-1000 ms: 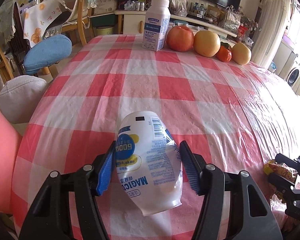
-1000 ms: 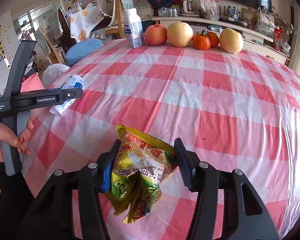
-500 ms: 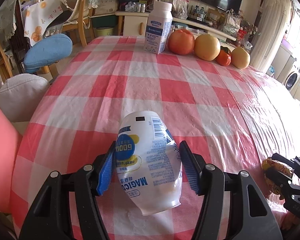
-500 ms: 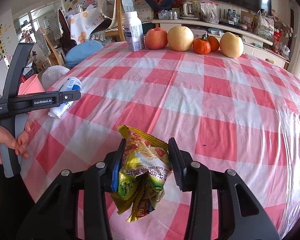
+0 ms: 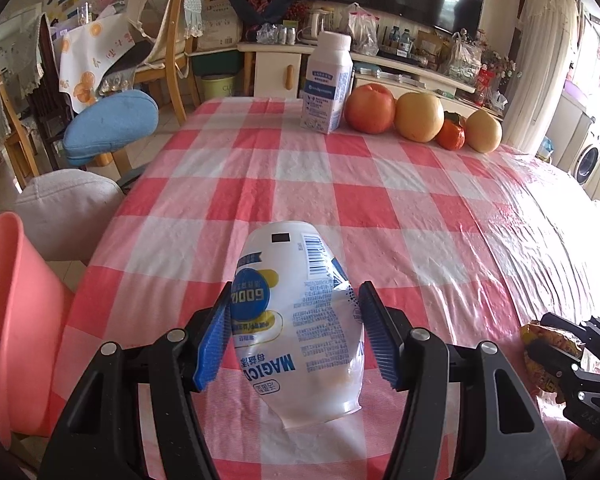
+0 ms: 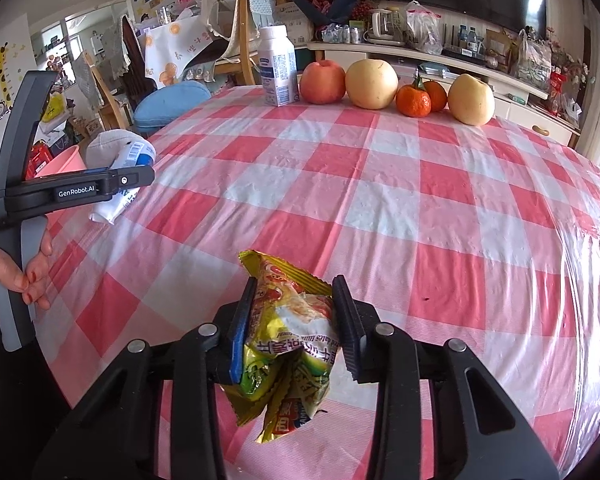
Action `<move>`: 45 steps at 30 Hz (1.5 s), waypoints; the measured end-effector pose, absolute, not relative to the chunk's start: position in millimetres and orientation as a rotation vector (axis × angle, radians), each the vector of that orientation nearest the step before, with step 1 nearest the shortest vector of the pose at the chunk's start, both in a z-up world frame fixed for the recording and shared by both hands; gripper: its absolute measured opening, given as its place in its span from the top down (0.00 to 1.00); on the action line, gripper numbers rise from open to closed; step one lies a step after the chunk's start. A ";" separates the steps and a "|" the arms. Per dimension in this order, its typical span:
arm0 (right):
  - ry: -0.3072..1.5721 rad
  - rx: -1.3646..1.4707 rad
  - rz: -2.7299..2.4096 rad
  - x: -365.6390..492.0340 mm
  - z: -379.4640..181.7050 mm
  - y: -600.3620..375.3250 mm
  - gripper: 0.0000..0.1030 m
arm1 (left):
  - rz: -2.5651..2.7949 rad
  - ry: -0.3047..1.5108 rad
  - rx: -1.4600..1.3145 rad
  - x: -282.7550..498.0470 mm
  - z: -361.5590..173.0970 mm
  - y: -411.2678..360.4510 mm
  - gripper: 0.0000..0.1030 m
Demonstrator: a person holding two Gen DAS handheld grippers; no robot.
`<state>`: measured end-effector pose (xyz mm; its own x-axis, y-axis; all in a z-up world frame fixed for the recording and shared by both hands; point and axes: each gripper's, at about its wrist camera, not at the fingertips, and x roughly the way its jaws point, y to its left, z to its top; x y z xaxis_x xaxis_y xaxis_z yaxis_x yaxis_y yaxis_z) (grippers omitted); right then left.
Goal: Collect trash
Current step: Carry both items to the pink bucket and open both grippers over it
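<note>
My left gripper point(image 5: 294, 332) is shut on a crushed white plastic bottle point(image 5: 296, 312) with a blue label and holds it above the checked tablecloth point(image 5: 340, 184). My right gripper point(image 6: 294, 320) is shut on a crumpled yellow snack wrapper point(image 6: 290, 336) and holds it above the table's near edge. The right wrist view shows the left gripper point(image 6: 140, 176) with the bottle point(image 6: 128, 176) at the left. The left wrist view shows the right gripper point(image 5: 556, 344) with the wrapper point(image 5: 548, 344) at the lower right.
A pink bin point(image 5: 16, 320) stands beside the table at the left. A milk carton point(image 5: 326, 88), an apple point(image 5: 370, 108) and other fruit point(image 5: 418, 116) line the far edge. Chairs with a blue cushion point(image 5: 112, 124) and a grey cushion point(image 5: 68, 208) stand at the left.
The right gripper has closed tighter on the wrapper and lifted it. The left gripper has risen a little with the bottle, which hangs clear of the cloth.
</note>
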<state>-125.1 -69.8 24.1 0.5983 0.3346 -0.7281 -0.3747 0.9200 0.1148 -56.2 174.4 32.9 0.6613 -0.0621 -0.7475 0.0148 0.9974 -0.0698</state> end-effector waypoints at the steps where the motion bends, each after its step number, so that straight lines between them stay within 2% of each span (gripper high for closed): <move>1: 0.831 -0.055 0.411 -125.2 25.0 -68.3 0.63 | -0.042 0.844 -0.061 -56.7 34.1 175.5 0.40; 26: 0.729 -0.084 0.572 -126.8 99.1 38.9 0.63 | 0.114 0.650 -0.136 -88.3 85.5 246.6 0.40; 37: 0.656 -0.132 0.757 -128.6 144.4 143.1 0.63 | 0.356 0.551 -0.264 -114.8 103.0 334.2 0.40; 45: 0.640 -0.127 0.874 -123.3 161.3 217.3 0.63 | 0.490 0.538 -0.423 -134.1 97.0 402.4 0.40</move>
